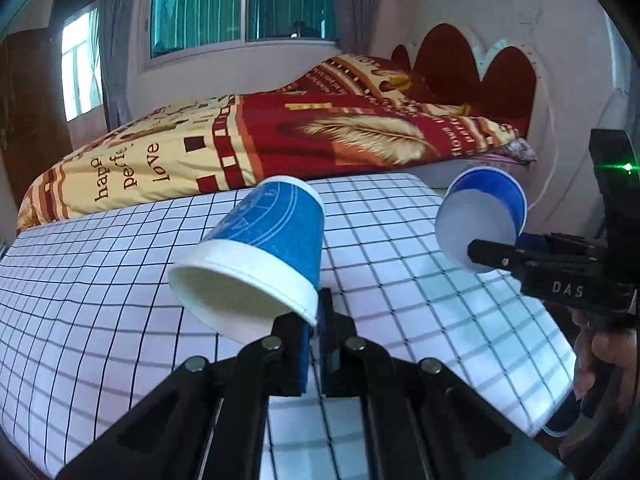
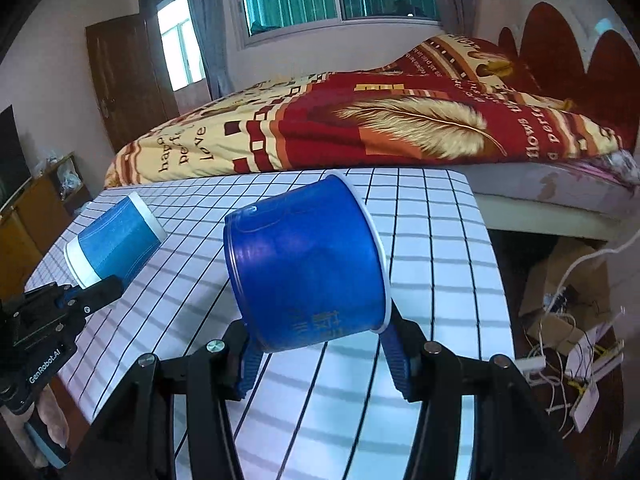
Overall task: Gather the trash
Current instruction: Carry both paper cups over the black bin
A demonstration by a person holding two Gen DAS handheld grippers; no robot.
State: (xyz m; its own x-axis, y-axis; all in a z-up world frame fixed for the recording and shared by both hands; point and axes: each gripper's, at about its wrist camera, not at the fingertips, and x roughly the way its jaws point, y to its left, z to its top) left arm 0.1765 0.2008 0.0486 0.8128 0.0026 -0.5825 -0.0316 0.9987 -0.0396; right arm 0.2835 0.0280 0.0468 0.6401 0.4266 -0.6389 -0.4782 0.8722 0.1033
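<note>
My left gripper [image 1: 318, 322] is shut on the white rim of a light blue paper cup [image 1: 272, 232], which hangs tilted above the checked table [image 1: 100, 280]. In the right wrist view that same cup [image 2: 116, 244] and the left gripper [image 2: 100, 292] show at the left. My right gripper [image 2: 320, 346] has its blue pads pressed on both sides of a deep blue cup [image 2: 304, 272], held mouth away from the camera above the table [image 2: 440, 260]. The left wrist view shows this cup [image 1: 488, 208] with its white inside, in the right gripper [image 1: 496, 258].
Behind the table lies a bed with a red and yellow quilt [image 2: 360, 120]. On the floor to the right are a cardboard box [image 2: 560, 280] and loose cables [image 2: 560, 360]. A wooden cabinet [image 2: 36, 208] stands at the left. A person's hand [image 1: 600, 352] holds the right gripper.
</note>
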